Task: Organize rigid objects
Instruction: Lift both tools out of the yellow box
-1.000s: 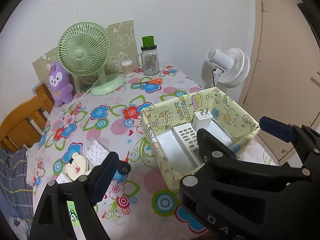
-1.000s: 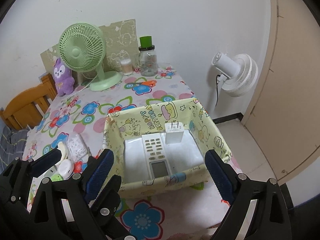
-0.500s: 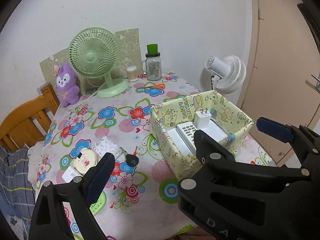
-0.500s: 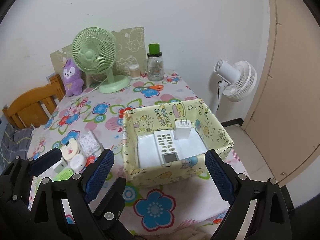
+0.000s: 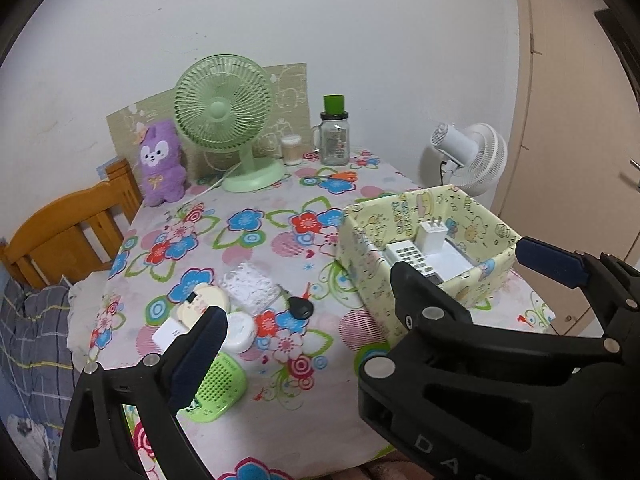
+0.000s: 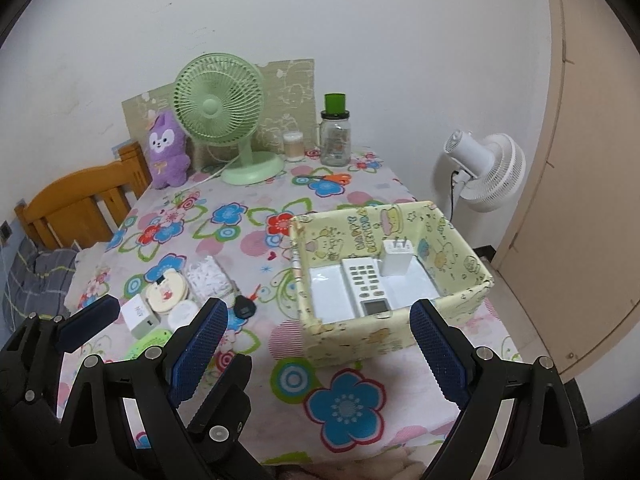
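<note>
Left tongs spread, nothing gripped. Right tongs spread, nothing gripped. Remote and charger seen inside yellow box on desk at 3 o'clock. Black key, compact, white adapter clustered at 9 o'clock.

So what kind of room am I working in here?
Most likely a small bedroom or living corner at home: a table under a flowered cloth, a purple plush toy, a green desk fan against the wall.
</note>
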`<state>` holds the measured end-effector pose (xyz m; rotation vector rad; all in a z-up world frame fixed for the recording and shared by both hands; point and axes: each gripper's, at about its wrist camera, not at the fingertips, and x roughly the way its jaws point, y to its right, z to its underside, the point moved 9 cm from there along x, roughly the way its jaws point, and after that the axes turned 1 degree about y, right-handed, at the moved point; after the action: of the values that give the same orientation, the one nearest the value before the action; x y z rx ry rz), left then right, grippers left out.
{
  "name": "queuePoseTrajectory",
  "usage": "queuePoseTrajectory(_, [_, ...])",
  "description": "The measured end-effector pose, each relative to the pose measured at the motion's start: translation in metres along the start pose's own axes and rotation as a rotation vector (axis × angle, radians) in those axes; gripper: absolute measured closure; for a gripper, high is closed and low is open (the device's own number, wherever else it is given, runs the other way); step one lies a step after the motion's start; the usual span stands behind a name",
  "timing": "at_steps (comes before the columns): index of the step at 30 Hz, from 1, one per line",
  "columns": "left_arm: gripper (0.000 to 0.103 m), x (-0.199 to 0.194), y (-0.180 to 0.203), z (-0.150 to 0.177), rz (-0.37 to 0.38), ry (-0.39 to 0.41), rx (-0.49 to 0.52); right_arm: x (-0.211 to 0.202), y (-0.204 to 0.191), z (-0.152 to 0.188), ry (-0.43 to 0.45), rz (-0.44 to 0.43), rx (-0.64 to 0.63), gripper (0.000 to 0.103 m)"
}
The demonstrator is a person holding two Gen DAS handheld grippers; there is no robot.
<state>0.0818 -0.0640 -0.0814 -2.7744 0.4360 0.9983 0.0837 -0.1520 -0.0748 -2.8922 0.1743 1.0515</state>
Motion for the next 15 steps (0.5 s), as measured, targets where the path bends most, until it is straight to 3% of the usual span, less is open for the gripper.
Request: queuePoseTrajectory(15, [0.004,-0.005,-0.039,0.015,-0.05,0.009,-0.029,0.005,-0.047,0.007,0.009,-0.054,-0.047,0.009])
